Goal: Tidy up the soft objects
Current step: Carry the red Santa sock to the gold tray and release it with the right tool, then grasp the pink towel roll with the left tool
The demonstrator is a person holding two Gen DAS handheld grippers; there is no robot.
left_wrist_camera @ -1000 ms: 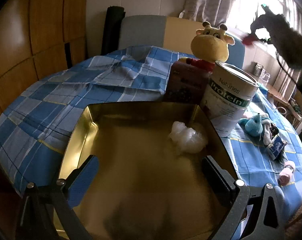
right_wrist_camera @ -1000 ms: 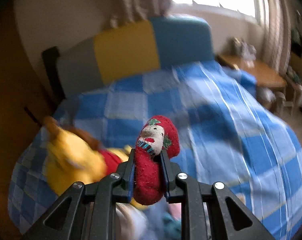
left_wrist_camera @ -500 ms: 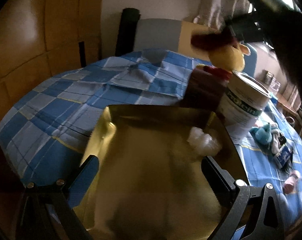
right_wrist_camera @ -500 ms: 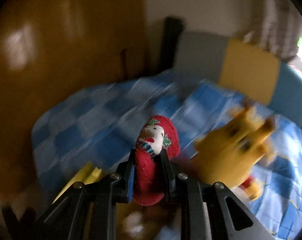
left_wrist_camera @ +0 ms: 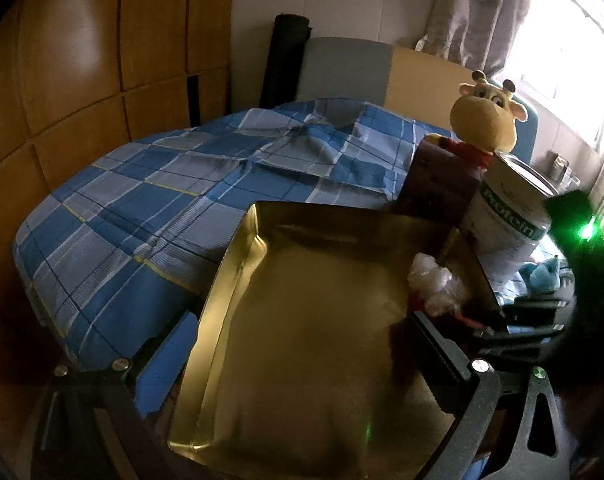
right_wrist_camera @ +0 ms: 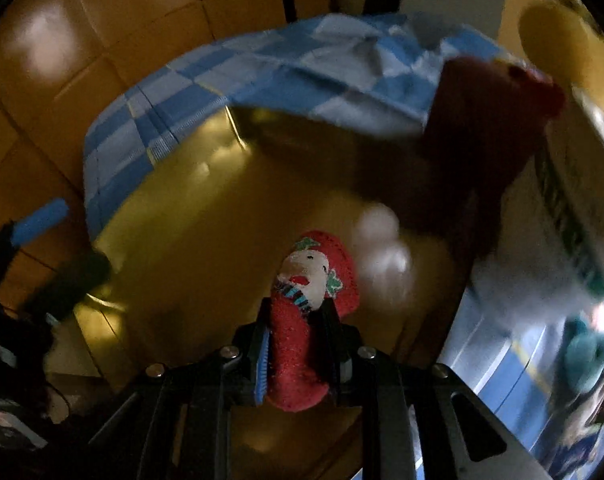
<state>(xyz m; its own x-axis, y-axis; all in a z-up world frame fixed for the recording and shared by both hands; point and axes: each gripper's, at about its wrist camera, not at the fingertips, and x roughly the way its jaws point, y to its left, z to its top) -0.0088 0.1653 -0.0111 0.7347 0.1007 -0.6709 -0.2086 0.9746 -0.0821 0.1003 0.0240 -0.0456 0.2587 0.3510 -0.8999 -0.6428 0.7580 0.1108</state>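
right wrist view: the right gripper [right_wrist_camera: 295, 344] occupies the lower centre of the frame, its fingers [right_wrist_camera: 261, 354] clamped on a red santa sock [right_wrist_camera: 302, 340]; the log-like widening of the gap is slight, the jaws having just been opening a little, yet the pads press the sock from both sides. the sock's white face and red cap project above the fingers, over the gold tray [right_wrist_camera: 205, 216] that fills the middle of the frame. a blurred white fluffy bundle [right_wrist_camera: 386, 248] lies in the tray just right of the sock. a dark red box [right_wrist_camera: 482, 128] stands at upper right, a white tin [right_wrist_camera: 574, 208] at the right edge, a teal plush [right_wrist_camera: 590, 356] at lower right.

left wrist view: the left gripper [left_wrist_camera: 302, 360] spans the lower frame, its fingers [left_wrist_camera: 169, 344] spread wide on either side of the gold tray [left_wrist_camera: 237, 280]; no contact with the rim can be told. the tray rests on a bed with a blue checked cover [left_wrist_camera: 149, 200]. the white bundle [left_wrist_camera: 434, 284] sits at the tray's right side. a yellow giraffe plush [left_wrist_camera: 486, 120] stands behind the box [left_wrist_camera: 438, 180] and tin [left_wrist_camera: 510, 216] at upper right.
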